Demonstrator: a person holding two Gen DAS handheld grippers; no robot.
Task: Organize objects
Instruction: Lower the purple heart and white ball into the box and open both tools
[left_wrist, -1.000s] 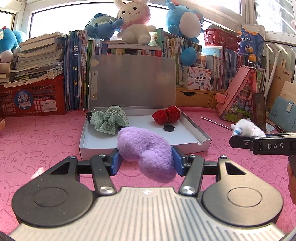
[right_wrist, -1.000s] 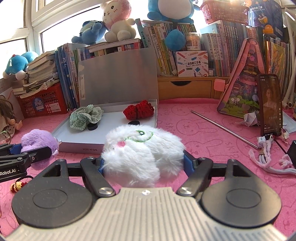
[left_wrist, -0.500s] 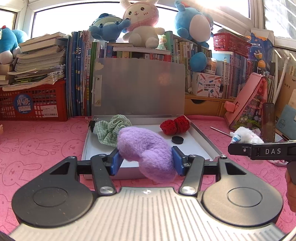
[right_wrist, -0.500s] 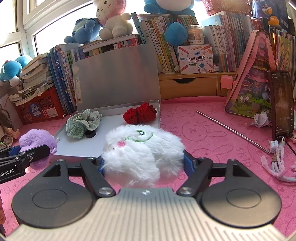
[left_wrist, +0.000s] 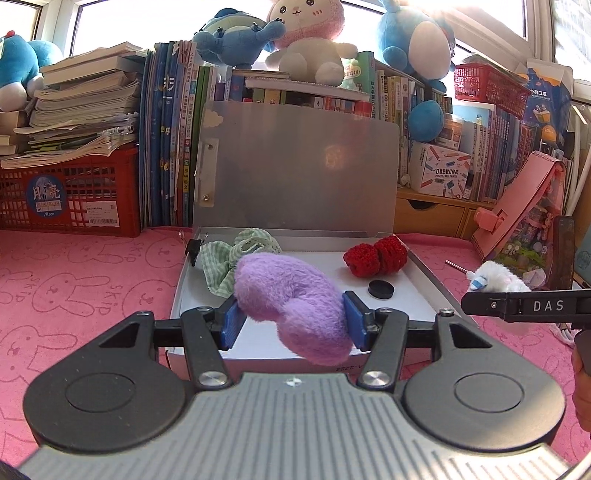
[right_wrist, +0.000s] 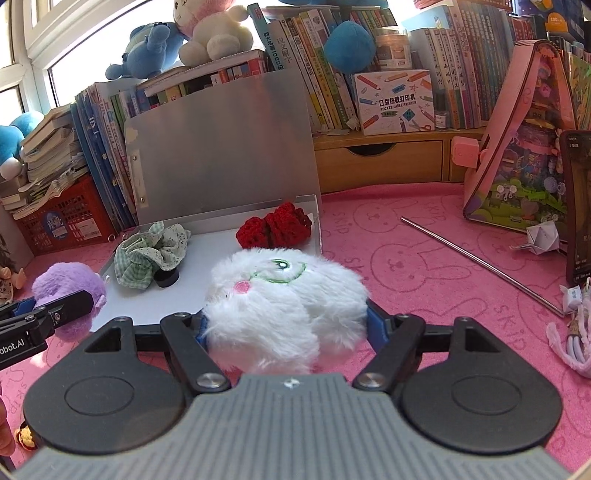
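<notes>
My left gripper (left_wrist: 291, 321) is shut on a fluffy purple plush piece (left_wrist: 291, 299), held just above the near edge of an open silver tin box (left_wrist: 424, 273). Inside the box lie a green checked scrunchie (left_wrist: 232, 258), a red crocheted scrunchie (left_wrist: 376, 256) and a small black disc (left_wrist: 380, 288). My right gripper (right_wrist: 284, 325) is shut on a fluffy white plush piece (right_wrist: 284, 302) with a green embroidered eye, at the box's (right_wrist: 221, 258) near right corner. The left gripper and purple plush (right_wrist: 66, 288) show at the left of the right wrist view.
The box lid (left_wrist: 295, 170) stands upright against rows of books. A red crate (left_wrist: 70, 195) sits at the left, a pink house-shaped case (right_wrist: 517, 147) and a phone (right_wrist: 576, 199) at the right. A metal rod (right_wrist: 476, 258) and white cable (right_wrist: 576, 339) lie on the pink mat.
Both grippers have moved toward the tin box with their plush pieces still gripped; the box looks larger and closer in both views.
</notes>
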